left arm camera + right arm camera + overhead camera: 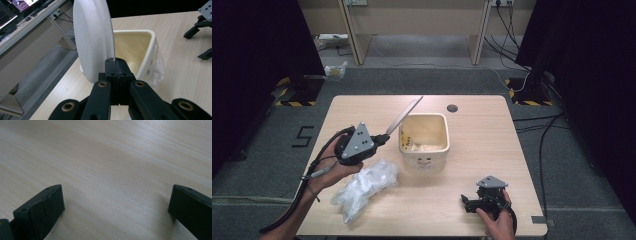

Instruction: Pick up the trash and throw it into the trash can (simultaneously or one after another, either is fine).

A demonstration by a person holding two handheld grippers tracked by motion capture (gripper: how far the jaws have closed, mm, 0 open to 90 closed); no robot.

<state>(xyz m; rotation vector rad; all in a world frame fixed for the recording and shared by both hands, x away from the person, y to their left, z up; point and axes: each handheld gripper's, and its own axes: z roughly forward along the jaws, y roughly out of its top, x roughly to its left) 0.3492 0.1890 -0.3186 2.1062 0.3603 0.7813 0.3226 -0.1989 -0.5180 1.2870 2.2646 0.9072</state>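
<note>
High view: we see the wooden table [492,130] in the middle of the frame, with a cream, square-mouthed bin [424,141] standing upright near its centre. The bin's flat white lid [404,115] is off it — held tilted above the bin's upper-left corner, its free end pointing toward the upper right of the frame.

The left gripper [381,139] sits left of centre, just beside the bin's left wall, in the person's left hand [332,167]. In the left gripper view we note the jaws clenched on the edge of the lid [93,40]: the two black pads meet with only the thin lid rim between them, and the lid stands nearly upright, filling the upper middle of that frame. Behind it the open bin [140,50] shows a pale yellow inside, and a clear plastic liner [157,67] hangs over its right-hand wall.

A crumpled clear plastic bag [364,187] lies on the table at lower left of the high view, just below the left gripper and near the bin's lower-left corner; we cannot tell whether it touches the bin.

The right gripper [466,202] rests at the lower right of the high view, well apart from the bin, with the right hand [499,222] on it. In the right gripper view the jaws stand wide apart — released, with bare table [112,170] between them.
</note>
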